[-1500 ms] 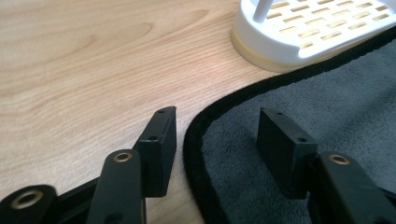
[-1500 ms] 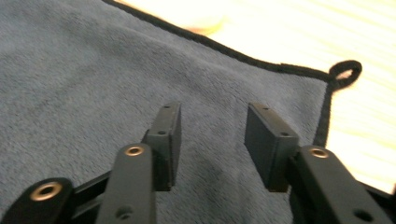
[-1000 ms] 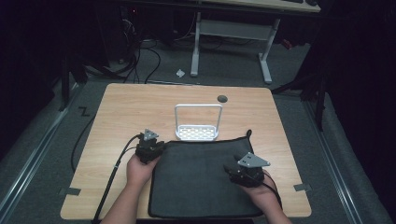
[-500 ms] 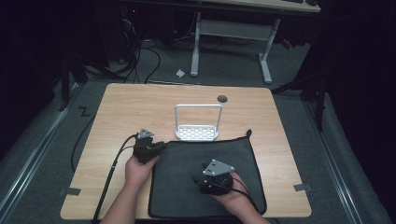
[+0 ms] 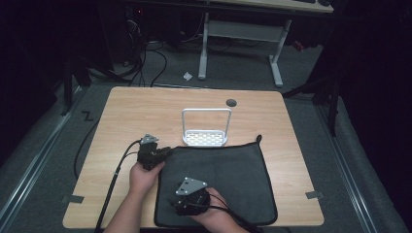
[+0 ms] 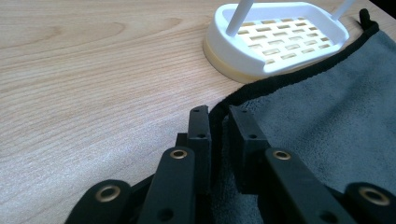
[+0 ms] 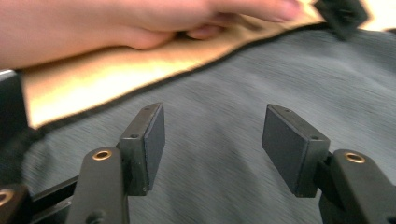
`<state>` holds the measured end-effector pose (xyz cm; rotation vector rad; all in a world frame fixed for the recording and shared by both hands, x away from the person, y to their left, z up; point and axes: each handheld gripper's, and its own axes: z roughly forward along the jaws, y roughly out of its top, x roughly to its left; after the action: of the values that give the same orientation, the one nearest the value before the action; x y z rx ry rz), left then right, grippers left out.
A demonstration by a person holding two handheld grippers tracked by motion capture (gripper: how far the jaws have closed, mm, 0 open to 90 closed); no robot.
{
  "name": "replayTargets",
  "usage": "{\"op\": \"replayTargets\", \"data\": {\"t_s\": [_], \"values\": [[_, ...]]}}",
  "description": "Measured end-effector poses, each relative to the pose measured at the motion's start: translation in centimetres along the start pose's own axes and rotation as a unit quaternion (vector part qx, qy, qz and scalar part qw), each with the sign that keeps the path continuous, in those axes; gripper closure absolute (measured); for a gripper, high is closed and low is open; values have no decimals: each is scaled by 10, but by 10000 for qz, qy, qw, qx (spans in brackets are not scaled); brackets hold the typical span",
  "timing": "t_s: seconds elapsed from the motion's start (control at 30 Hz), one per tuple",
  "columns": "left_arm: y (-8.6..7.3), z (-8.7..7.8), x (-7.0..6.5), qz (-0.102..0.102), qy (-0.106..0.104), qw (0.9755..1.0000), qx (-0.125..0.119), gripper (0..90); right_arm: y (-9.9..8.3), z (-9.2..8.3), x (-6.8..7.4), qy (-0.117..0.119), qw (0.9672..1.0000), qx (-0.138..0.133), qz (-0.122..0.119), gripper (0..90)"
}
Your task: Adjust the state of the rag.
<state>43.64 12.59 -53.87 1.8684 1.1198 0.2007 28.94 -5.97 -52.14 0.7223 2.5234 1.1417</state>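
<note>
Nearest the person, the right tool (image 5: pixel 180 206) hovers low over the front-left part of the dark grey cloth (image 5: pixel 228 179), its jaws spread wide with nothing between them; in the right gripper view the cloth's weave runs blurred beneath the pads (image 7: pixel 155 140), so whether they brush the fabric is hard to tell. A little farther in, the left tool (image 5: pixel 165 151) sits at the cloth's back-left corner. Its jaws are nearly closed on the black hem (image 6: pixel 219 116), which rises between them in the left gripper view, so this corner appears to be pinched. The left hand (image 5: pixel 145 175) rests on the wooden surface (image 5: pixel 126 121) just beside the cloth's left edge.

The cloth lies spread out and mostly flat across the front right of the surface, with a small loop (image 5: pixel 258 139) at its far right corner. Just beyond its back edge stands a white slotted soap dish (image 5: pixel 204 138) with a tall wire handle, touching or nearly touching the hem.

As a judgement, the work is at an early stage: one corner is secured, the second grip is not yet made, and no fold shows in the cloth. What is left is closing the right tool on the front-left edge and then lifting or folding.
</note>
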Motion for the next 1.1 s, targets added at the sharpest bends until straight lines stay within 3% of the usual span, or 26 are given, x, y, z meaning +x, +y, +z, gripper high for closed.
{"op": "replayTargets", "data": {"t_s": [0.33, 0.5, 0.6, 0.73, 0.77, 0.87, 0.97, 1.1], "values": [[0, 0, 1, -66, -1, 10000, 32, 791, 10, 25, 27, 503, 9985, 196, 106, 347], [0, 0, 1, -72, -11, 10000, 35, 790, 10, 31, 34, 445, 9986, 295, 4, 332], [0, 0, 1, -68, -15, 10000, 44, 790, 10, 30, 35, 403, 9987, 309, -96, 407], [0, 0, 1, -71, -12, 10000, 54, 790, 11, 27, 33, 330, 9988, 328, -133, 573], [0, 0, 1, -77, -11, 10000, 52, 789, 11, 27, 32, 297, 9989, 321, -172, 655], [-1, -1, 2, -85, -24, 10000, 30, 790, 10, 23, 31, 132, 9988, 296, -354, 780], [0, -1, 3, -119, -34, 9999, -5, 793, 12, 16, 27, 82, 9991, 182, -361, 822], [0, -3, 2, -119, -91, 9999, -71, 814, 17, -2, 21, -20, 9991, -195, -380, 833]]}}
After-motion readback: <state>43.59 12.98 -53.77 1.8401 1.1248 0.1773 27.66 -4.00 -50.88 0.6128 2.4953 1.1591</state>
